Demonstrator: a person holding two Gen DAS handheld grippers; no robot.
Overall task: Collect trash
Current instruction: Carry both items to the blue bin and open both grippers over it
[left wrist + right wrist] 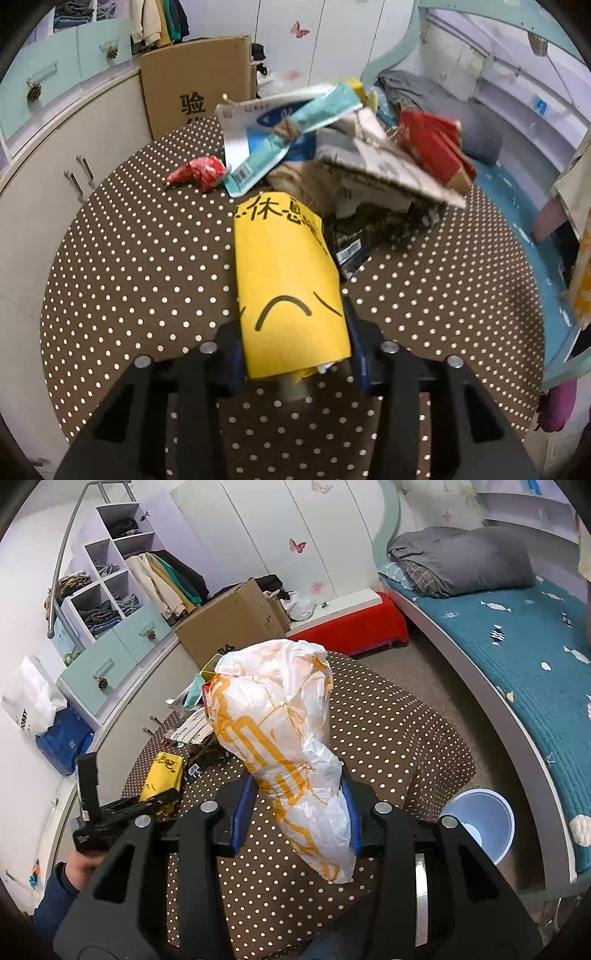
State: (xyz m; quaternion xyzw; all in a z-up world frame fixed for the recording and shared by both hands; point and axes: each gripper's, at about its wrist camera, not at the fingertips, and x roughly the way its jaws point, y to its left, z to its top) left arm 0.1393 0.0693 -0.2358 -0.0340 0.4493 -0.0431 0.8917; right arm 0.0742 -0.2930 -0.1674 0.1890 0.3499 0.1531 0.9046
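Two claws are working for me here. My left claw [298,363] is standing spread on either side of a yellow pack [288,280], and I am not seeing its pads press on it. The pack is lying flat on the dotted table [129,277], near end between my jaws, far end pointing at the heap. My right claw [295,811] is pinching a white and orange bag [273,716] by its lower part and holding it up over the near side of the table, right of the pack.

Going outward, I am looking at what is left. Just beyond the pack a black wrapper [362,236] is lying to the right. Farther off a heap of paper and packets [369,158] is sitting at the far side, and a red wrapper [199,171] is lying alone to its left. A pale blue bin [480,823] is standing on the floor at the near right, beside the bed [517,646]. I cannot tell whether anything is in it.

I am judging the job as early. The bag is swollen, so something may be inside, but most of the trash is waiting on the table. Closing on the pack is looking like my next step, then the wrappers and the heap.
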